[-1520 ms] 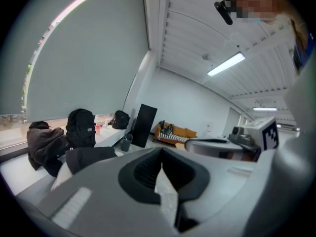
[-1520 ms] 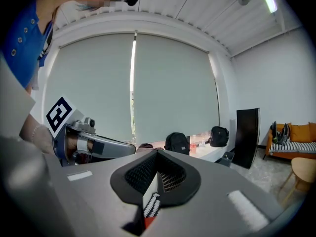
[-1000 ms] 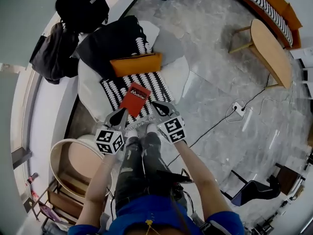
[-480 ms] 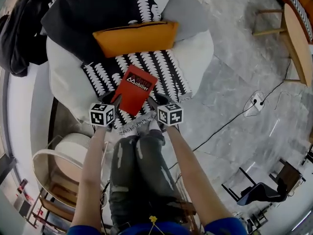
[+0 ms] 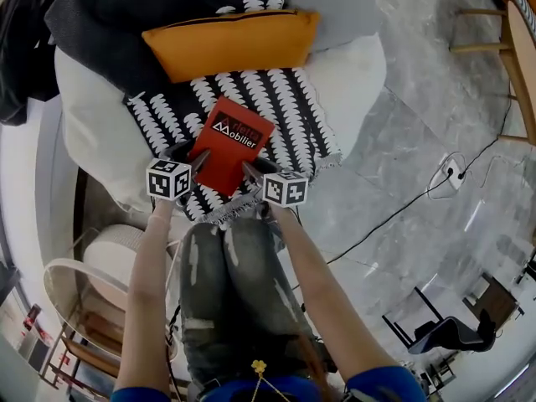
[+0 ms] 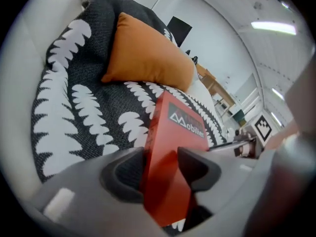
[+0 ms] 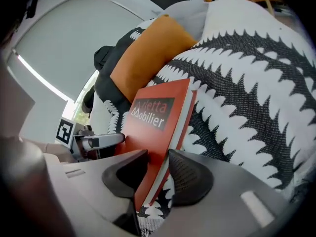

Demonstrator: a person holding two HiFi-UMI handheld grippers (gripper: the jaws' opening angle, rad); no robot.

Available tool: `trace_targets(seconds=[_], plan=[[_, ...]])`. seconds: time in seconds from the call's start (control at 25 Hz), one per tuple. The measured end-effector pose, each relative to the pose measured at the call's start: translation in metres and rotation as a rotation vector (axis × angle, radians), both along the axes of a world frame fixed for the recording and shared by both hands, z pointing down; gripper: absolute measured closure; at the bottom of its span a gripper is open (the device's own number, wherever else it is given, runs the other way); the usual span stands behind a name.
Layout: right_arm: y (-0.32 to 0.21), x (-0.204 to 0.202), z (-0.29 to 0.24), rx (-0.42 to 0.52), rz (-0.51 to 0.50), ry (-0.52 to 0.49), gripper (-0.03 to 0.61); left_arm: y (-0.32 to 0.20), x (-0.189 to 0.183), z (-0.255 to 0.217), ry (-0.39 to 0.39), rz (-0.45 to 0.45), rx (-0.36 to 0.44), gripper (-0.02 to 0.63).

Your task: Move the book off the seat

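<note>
A red book (image 5: 228, 145) lies on the black-and-white patterned throw (image 5: 285, 107) covering the round white seat (image 5: 84, 115). My left gripper (image 5: 191, 156) straddles the book's near left corner. In the left gripper view the book (image 6: 173, 152) stands between the jaws of that gripper (image 6: 160, 169), which have just been opening. My right gripper (image 5: 255, 167) is at the near right corner. Seen from the right gripper view, the book's (image 7: 155, 127) edge sits between the jaws of this gripper (image 7: 158, 169), also just opened. Neither pair of pads visibly presses on the book.
An orange cushion (image 5: 230, 42) lies just beyond the book, with dark clothing behind it. A round wooden side table (image 5: 117, 258) stands at the person's left. A cable and socket (image 5: 452, 174) lie on the marble floor to the right. My legs (image 5: 226, 291) are against the seat's front.
Both grippers have come down and forward from in front of the seat onto the book's near corners. The view has closed in on the seat. The book has not moved.
</note>
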State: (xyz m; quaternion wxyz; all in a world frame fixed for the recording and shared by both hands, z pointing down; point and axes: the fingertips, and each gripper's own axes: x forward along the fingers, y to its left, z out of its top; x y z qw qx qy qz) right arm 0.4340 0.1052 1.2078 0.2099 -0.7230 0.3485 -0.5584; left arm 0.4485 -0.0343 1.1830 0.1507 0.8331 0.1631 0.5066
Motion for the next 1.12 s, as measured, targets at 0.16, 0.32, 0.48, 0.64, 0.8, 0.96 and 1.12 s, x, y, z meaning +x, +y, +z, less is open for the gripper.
trace_targets(seconds=[0.16,0.32,0.48,0.64,0.8,0.96,1.12], plan=[[0.019,0.016,-0.019,-0.054,0.097,0.018,0.468,0.019,-0.014,-0.015,-0.049,0.002,-0.002,0.434],[0.030,0.036,-0.081,-0.094,0.014,0.085,0.471,0.038,-0.029,-0.069,-0.063,-0.107,-0.034,0.443],[0.040,0.040,-0.164,-0.113,-0.080,0.137,0.471,0.053,-0.038,-0.147,-0.057,-0.168,-0.052,0.450],[0.046,0.042,-0.254,-0.119,-0.104,0.170,0.471,0.060,-0.038,-0.236,-0.033,-0.187,-0.043,0.453],[0.051,0.038,-0.343,-0.124,-0.134,0.197,0.471,0.066,-0.044,-0.323,-0.019,-0.192,-0.051,0.454],[0.057,0.033,-0.430,-0.125,-0.155,0.235,0.469,0.075,-0.052,-0.408,0.016,-0.215,-0.054,0.456],[0.066,0.028,-0.509,-0.112,-0.176,0.274,0.471,0.083,-0.059,-0.486,0.090,-0.219,-0.055,0.456]])
